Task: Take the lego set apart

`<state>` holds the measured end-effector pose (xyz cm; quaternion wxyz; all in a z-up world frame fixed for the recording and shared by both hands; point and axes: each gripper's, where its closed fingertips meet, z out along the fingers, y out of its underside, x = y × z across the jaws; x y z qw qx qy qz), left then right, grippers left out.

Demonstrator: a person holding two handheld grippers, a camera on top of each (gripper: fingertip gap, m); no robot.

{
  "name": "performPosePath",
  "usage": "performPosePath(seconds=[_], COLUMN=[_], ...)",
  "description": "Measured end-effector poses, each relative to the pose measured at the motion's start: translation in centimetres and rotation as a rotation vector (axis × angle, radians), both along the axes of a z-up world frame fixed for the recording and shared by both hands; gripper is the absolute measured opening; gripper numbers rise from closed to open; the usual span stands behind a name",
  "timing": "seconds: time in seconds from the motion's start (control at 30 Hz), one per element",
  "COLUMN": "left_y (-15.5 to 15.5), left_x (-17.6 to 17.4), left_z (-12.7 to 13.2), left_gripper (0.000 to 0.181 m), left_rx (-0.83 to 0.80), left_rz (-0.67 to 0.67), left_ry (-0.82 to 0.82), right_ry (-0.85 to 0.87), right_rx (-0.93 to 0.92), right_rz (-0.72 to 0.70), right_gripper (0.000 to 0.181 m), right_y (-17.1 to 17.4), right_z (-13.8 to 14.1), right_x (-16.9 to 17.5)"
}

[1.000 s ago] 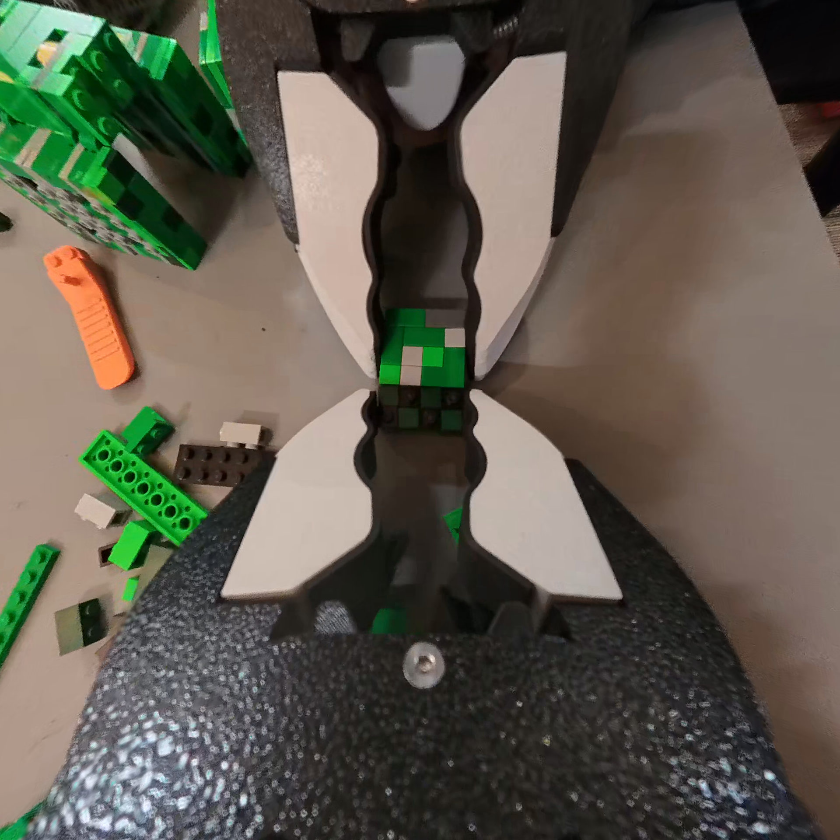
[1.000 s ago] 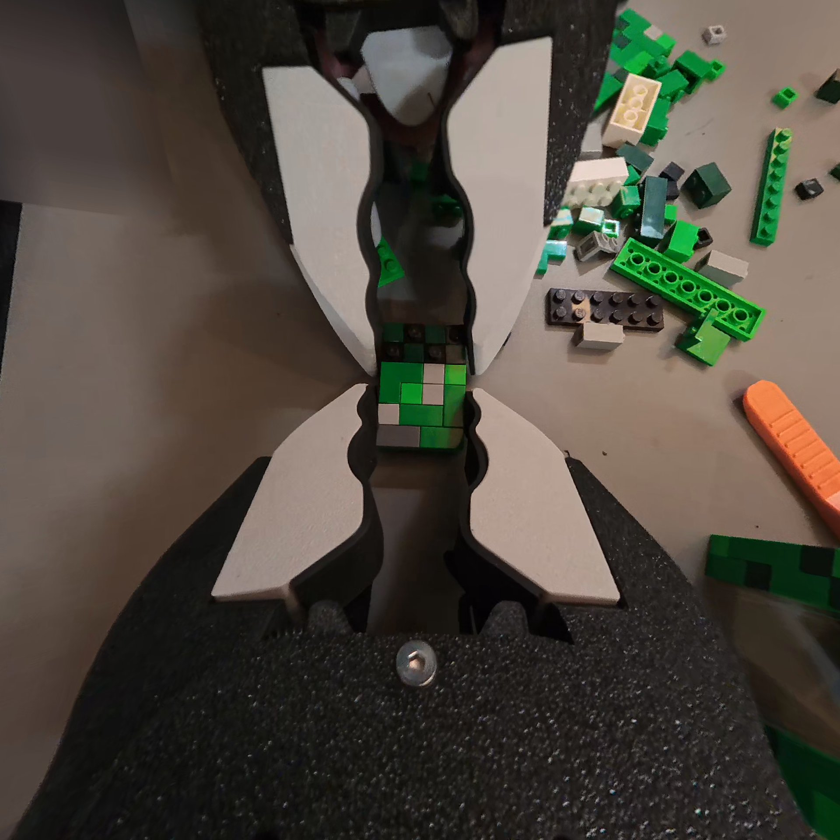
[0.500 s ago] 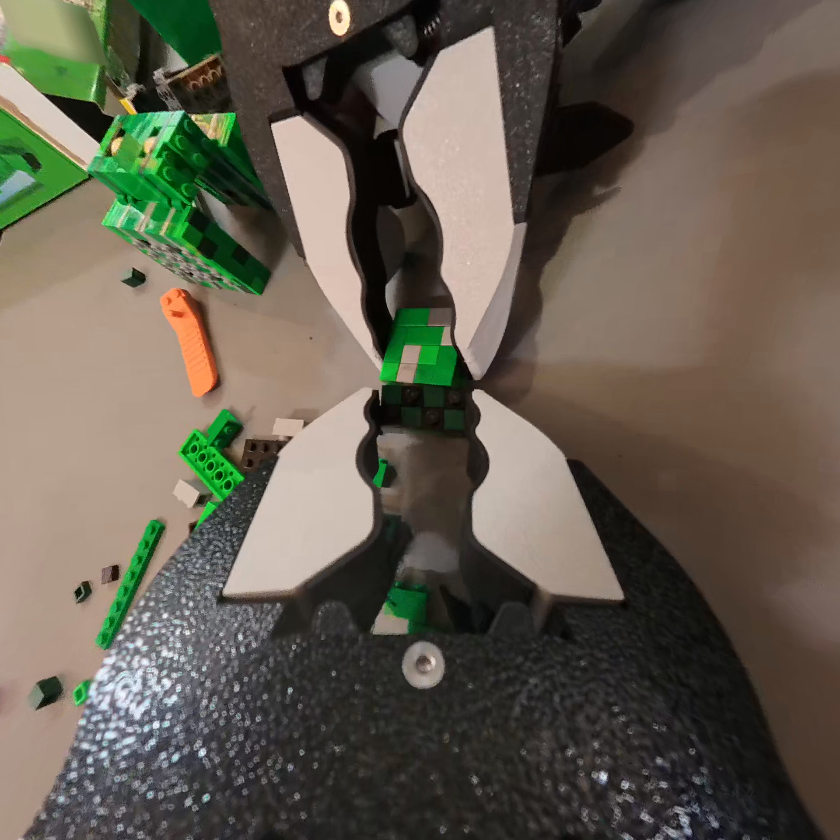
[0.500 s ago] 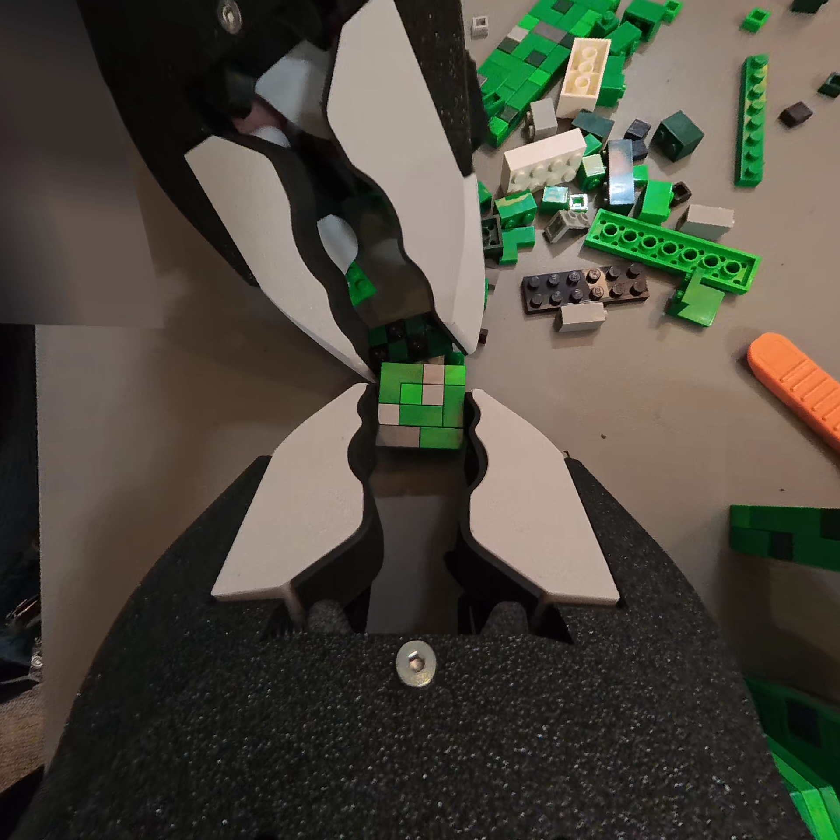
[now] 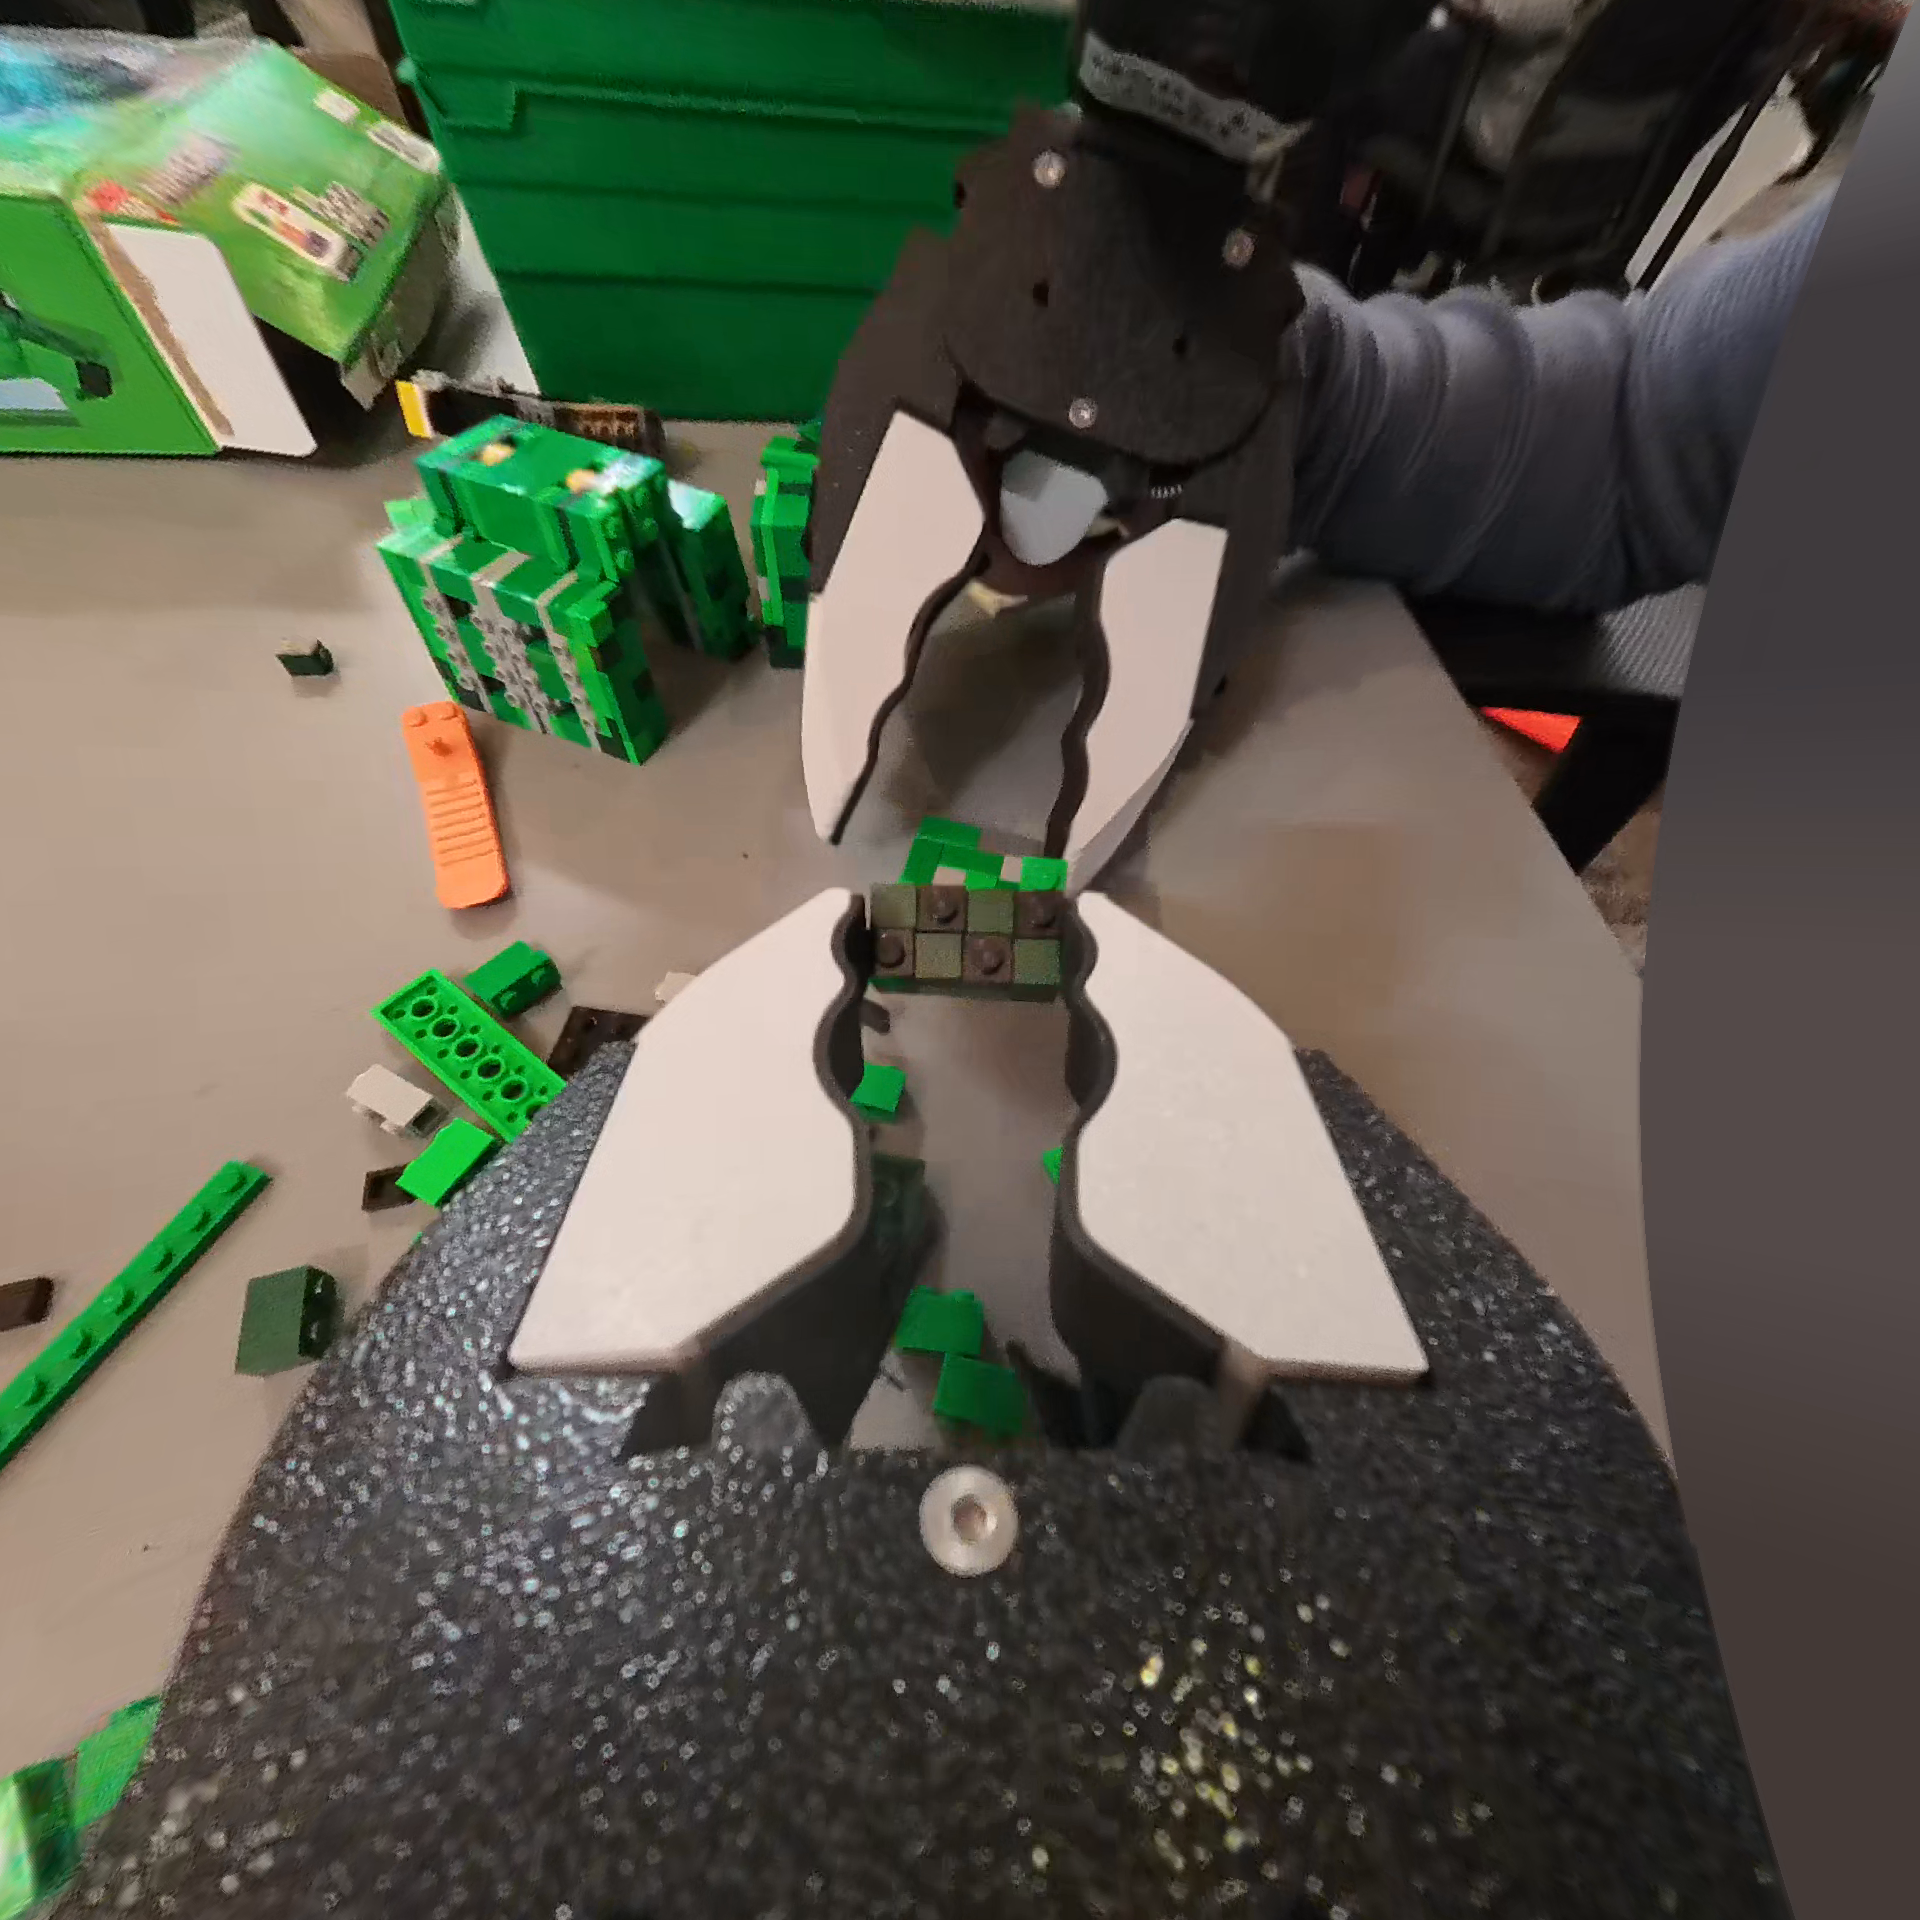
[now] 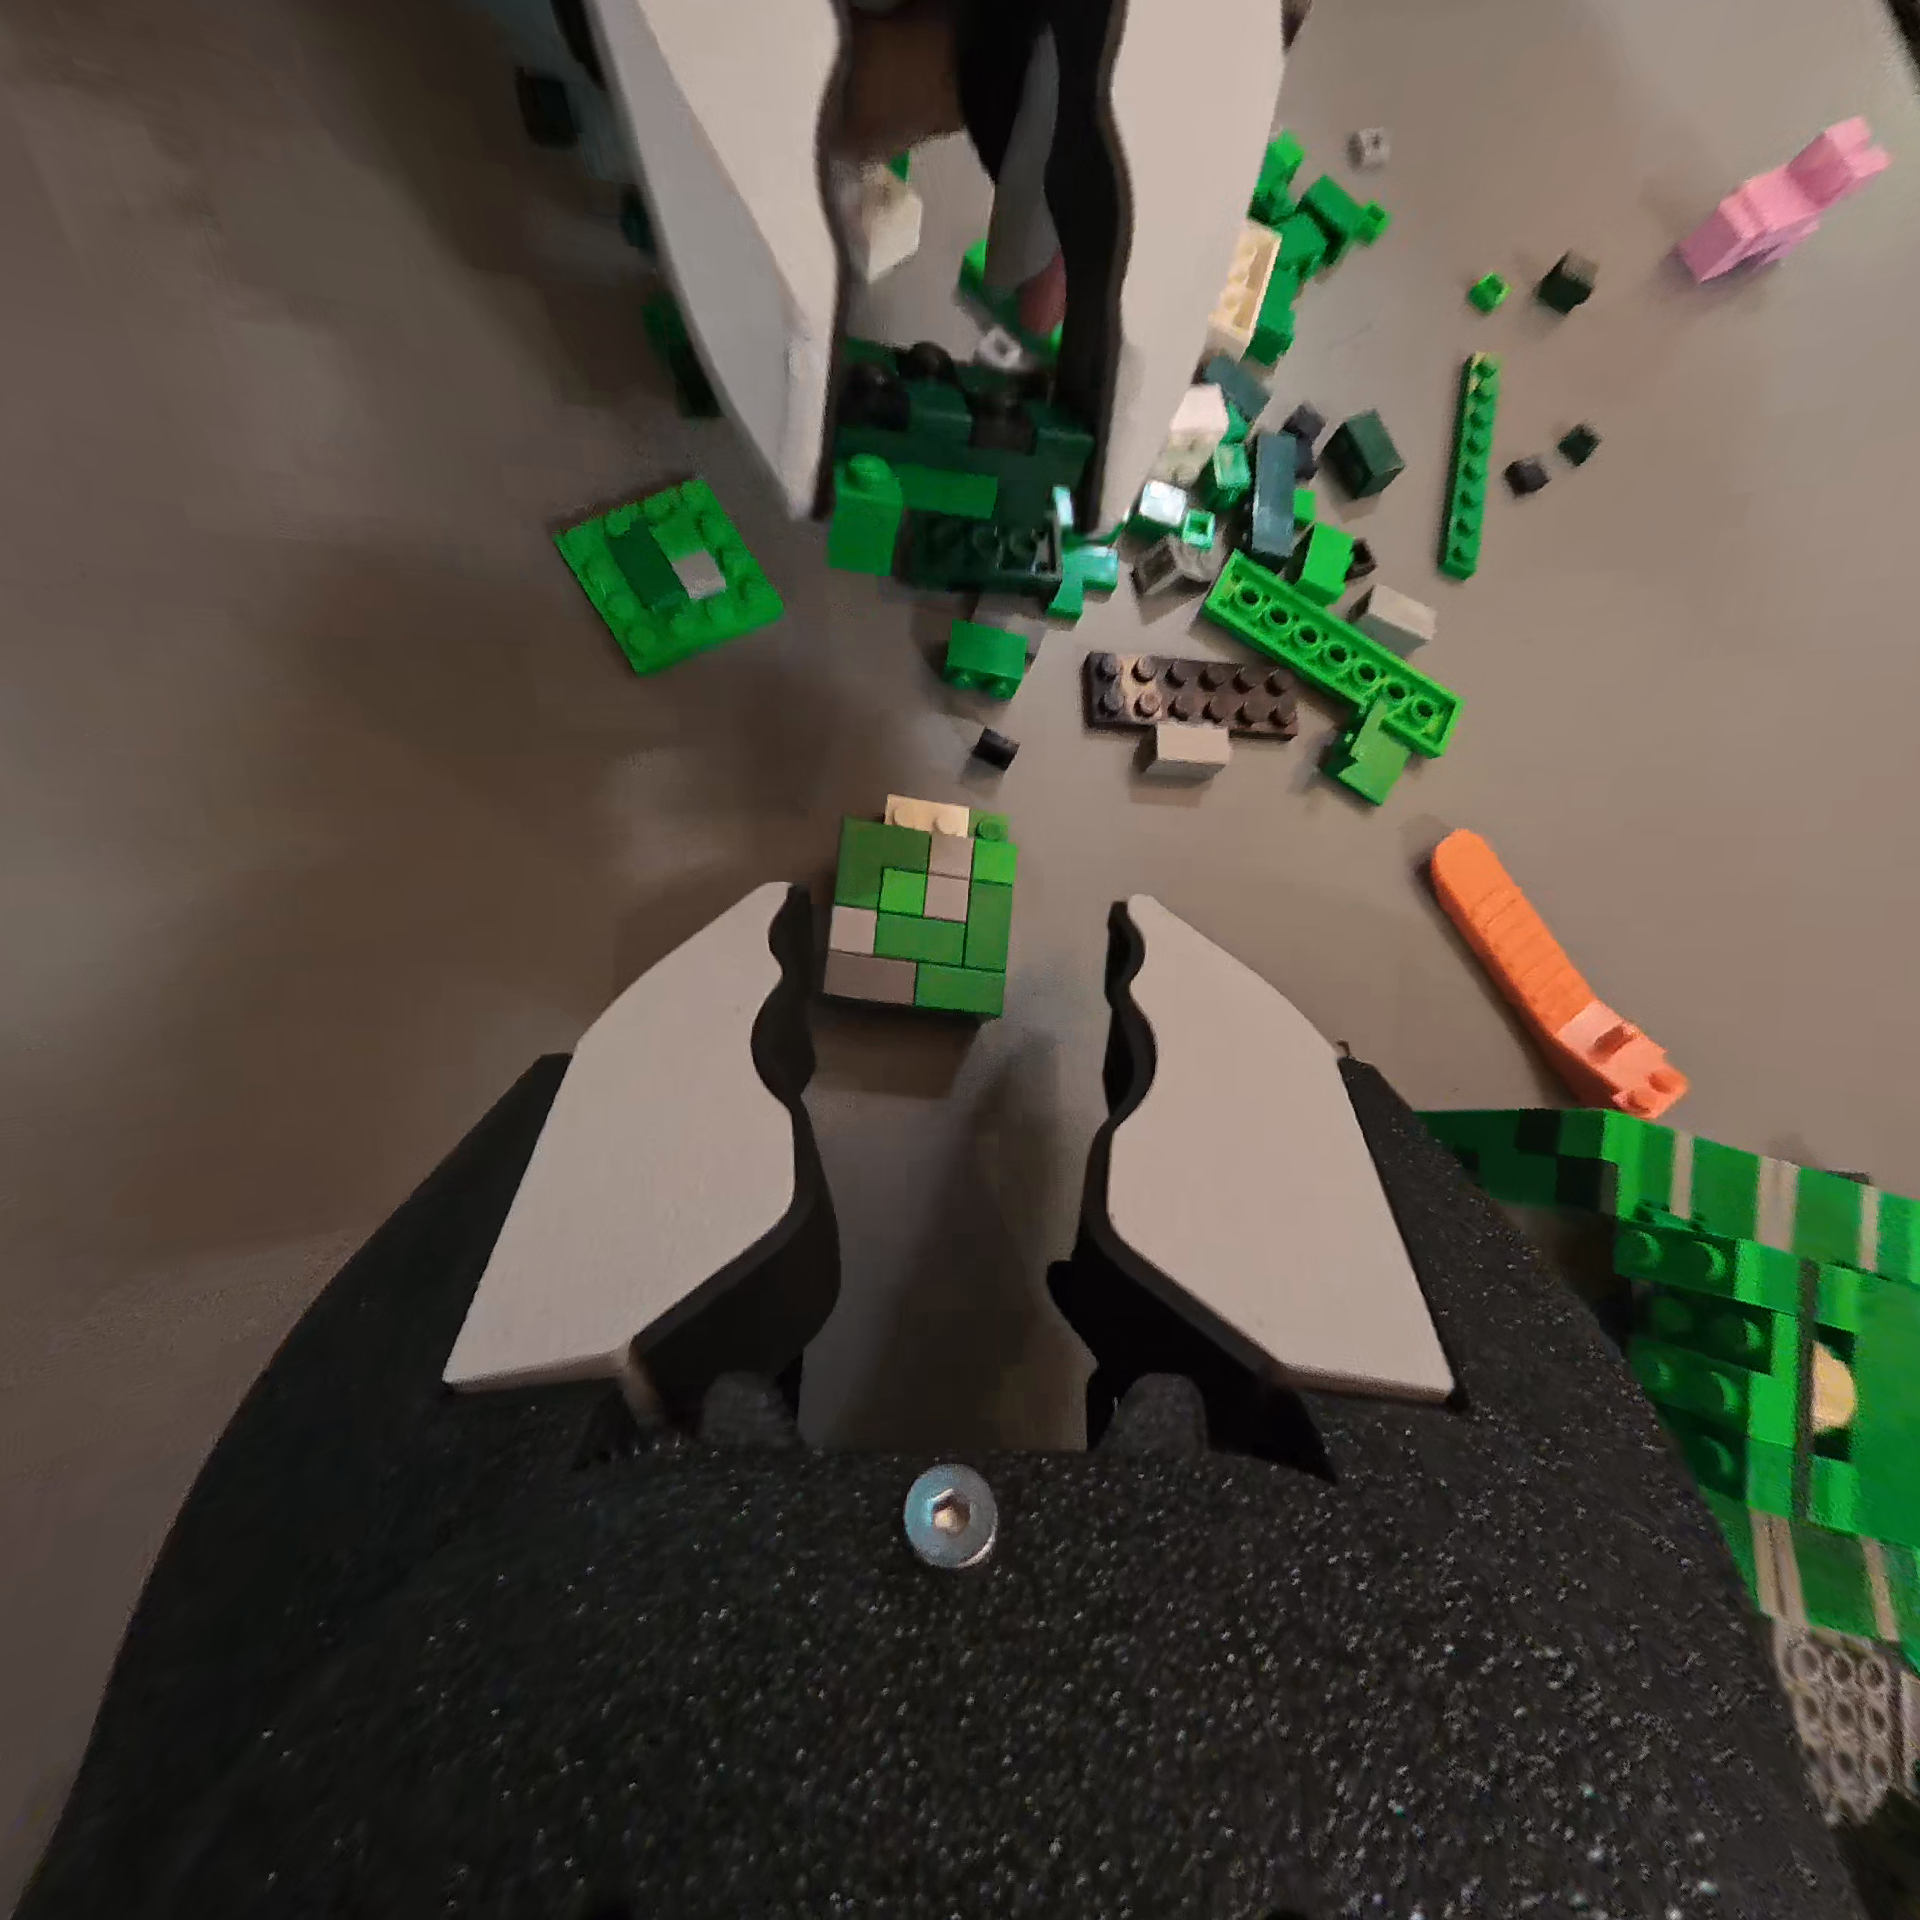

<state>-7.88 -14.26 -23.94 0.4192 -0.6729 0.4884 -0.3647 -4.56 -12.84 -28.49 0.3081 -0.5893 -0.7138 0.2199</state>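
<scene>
One block (image 6: pixel 920 920) freed; right tool (image 6: pixel 951 945) agape

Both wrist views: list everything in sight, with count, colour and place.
table: one, grey, under everything
patchwork block: one, green and grey, between the fingers of the right gripper
studded chunk: one, dark green and black, clamped in the left gripper
large build: one, green, far side of the table
separator tool: one, orange, near the large build
loose bricks: many, mostly green, piled beyond the block
holed beam: one, bright green, in the pile
flat plate: one, black, beside the beam
square plate: one, green, left of the pile
pink piece: one, far right
box: one, green, back left
crates: stack, green, behind the table
sleeve: one, blue-grey, behind the right gripper
left gripper: shut on the chunk
right gripper: open
</scene>
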Motion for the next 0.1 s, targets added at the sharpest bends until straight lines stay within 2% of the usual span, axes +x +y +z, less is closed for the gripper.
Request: performPosePath(seconds=[0.1], left_y=[0.28], left_x=[-0.23], left_z=[0.94], left_gripper=[0.035], left_rx=[0.065], left_rz=[0.017], left_ry=[-0.052], right_ry=[0.1], right_rx=[-0.023], right_rz=[0.002], right_gripper=[0.05], right_y=[-0.56], right_z=[1.44], right_x=[-0.98])
